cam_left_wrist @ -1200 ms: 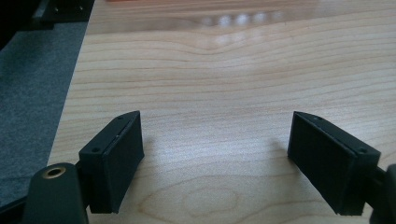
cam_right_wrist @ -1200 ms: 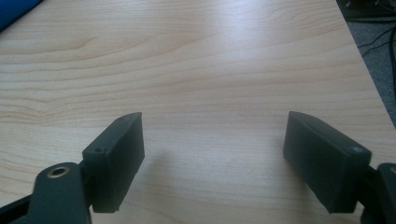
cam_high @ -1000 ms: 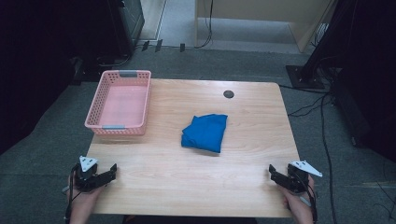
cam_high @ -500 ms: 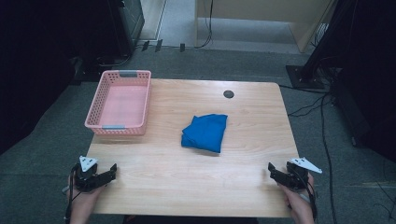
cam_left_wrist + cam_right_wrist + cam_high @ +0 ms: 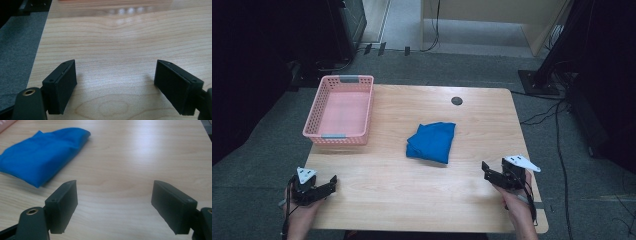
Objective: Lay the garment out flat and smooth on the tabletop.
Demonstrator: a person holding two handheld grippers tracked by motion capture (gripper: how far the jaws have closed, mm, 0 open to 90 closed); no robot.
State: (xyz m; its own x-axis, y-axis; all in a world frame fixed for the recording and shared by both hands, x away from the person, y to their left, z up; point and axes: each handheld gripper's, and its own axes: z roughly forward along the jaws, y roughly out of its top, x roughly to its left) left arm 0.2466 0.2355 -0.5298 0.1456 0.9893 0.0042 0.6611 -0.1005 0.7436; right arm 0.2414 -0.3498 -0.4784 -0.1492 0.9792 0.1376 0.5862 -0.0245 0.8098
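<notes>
A folded blue cloth [image 5: 432, 142] lies in the middle of the wooden table [image 5: 422, 105]; the right gripper view has the blue cloth [image 5: 40, 153] at upper left, ahead of the jaws. My right gripper [image 5: 486, 170] hovers over the table's front right, open, jaws wide with bare wood between them [image 5: 113, 202]. It points toward the cloth and stands apart from it. My left gripper [image 5: 331, 183] rests at the front left corner, open, nothing between its jaws [image 5: 115, 85]. A pink plastic basket [image 5: 323, 105] sits empty at the table's back left.
A small dark round disc [image 5: 457, 100] sits in the tabletop near the back edge. Grey carpet surrounds the table, with cables and a dark stand base [image 5: 537, 82] at the right. The table's left edge [image 5: 41, 50] runs close beside the left gripper.
My right gripper has lifted and moved in from the front right edge toward the cloth. The left gripper, cloth and basket have stayed put.
</notes>
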